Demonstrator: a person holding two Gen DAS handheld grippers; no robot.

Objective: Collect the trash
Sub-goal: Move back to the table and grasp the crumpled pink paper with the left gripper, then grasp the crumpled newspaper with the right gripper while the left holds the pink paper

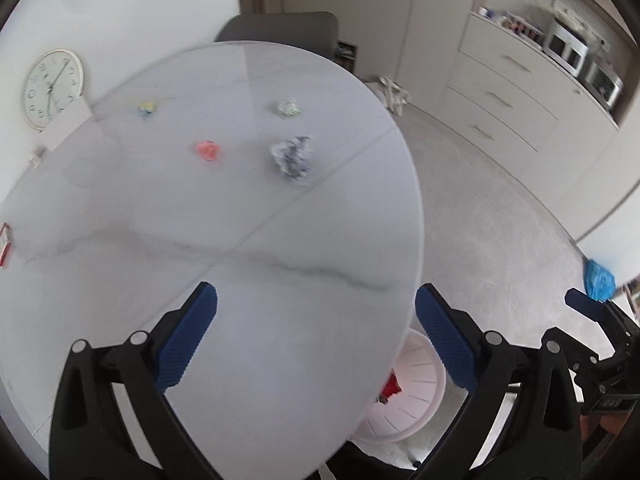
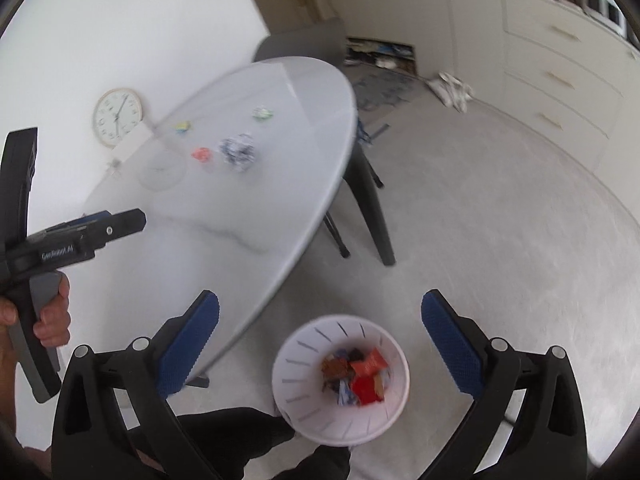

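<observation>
Four crumpled scraps lie on the far half of the round white marble table (image 1: 280, 240): a yellow one (image 1: 146, 109), a green-white one (image 1: 289, 107), a red one (image 1: 208, 150) and a larger grey-white paper ball (image 1: 292, 157). My left gripper (image 1: 316, 296) hangs open and empty above the table's near part. Over the floor, my right gripper (image 2: 320, 300) is open and empty above a white bin (image 2: 304, 344) with several wrappers (image 2: 360, 376) in it. In the right wrist view a hand holds the left gripper (image 2: 82, 174) over the table (image 2: 240, 208). The same scraps show there, including the paper ball (image 2: 240, 152).
The bin (image 1: 416, 364) stands on the floor by the table's near right edge. A round clock (image 1: 52, 88) leans on the wall behind the table, and a grey chair (image 1: 280, 32) stands at the far side. Drawers (image 1: 512, 92) line the right wall. A blue bag (image 1: 599, 280) lies on the floor.
</observation>
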